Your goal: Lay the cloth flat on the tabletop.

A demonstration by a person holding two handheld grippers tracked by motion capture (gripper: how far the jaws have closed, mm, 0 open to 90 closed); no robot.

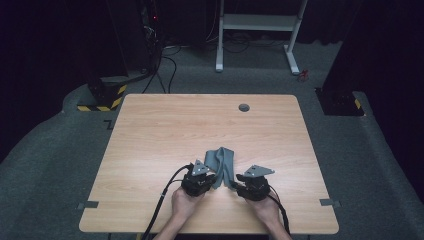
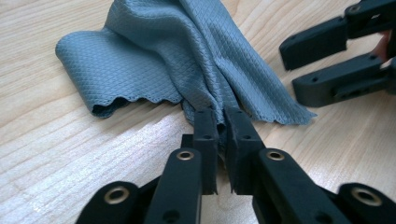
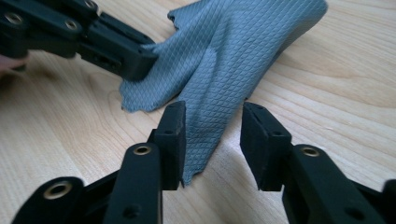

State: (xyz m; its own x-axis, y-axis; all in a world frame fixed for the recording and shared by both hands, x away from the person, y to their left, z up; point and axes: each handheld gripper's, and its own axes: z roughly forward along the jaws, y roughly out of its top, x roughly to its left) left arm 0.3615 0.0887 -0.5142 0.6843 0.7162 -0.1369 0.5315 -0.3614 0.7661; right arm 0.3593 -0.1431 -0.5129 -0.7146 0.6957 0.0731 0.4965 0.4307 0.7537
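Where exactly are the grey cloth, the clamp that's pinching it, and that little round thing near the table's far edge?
Grey cloth (image 2: 154, 60), left gripper view: the middle of its quilted surface.
Left gripper (image 2: 221, 122), left gripper view: between its jaw tips, shut on the cloth's edge.
Round grommet (image 1: 244, 107), high view: its centre, set in the tabletop.

No text, label, brand or number can be read anywhere. The only sign-like marking is the yellow-and-black hazard striping (image 1: 102, 101) on a stand base on the floor beyond the table (image 1: 150, 125).
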